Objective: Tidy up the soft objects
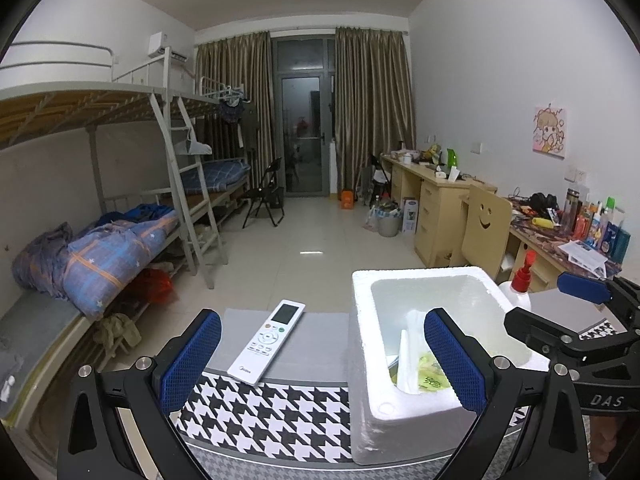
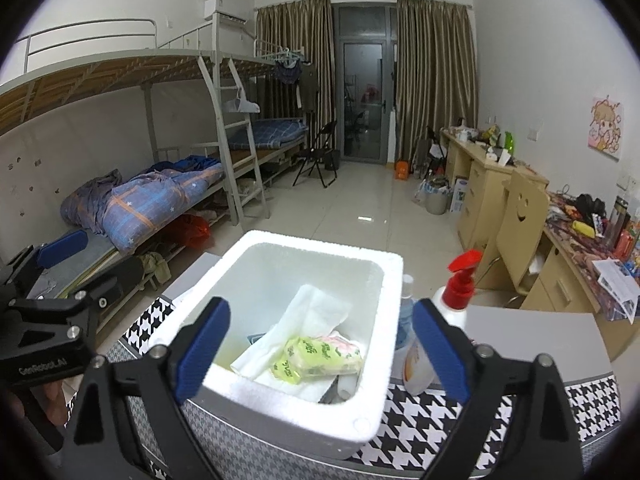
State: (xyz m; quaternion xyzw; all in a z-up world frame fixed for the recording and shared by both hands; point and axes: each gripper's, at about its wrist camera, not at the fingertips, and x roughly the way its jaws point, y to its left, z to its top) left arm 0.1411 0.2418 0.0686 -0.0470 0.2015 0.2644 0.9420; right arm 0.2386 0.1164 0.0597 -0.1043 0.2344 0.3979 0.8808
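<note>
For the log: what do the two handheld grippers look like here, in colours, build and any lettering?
Both match: the left gripper and the right gripper have black angular frames with silver bolts, and each finger ends in a blue pad with a fine grid texture. The left gripper's body reads "GenRobot.AI" in white in the right wrist view; the right gripper's shows "DAS". No cables or sleeves visible.

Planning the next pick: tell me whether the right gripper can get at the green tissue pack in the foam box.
Probably yes: the right gripper is open, the foam box has no lid, and the green tissue pack lies on top.
</note>
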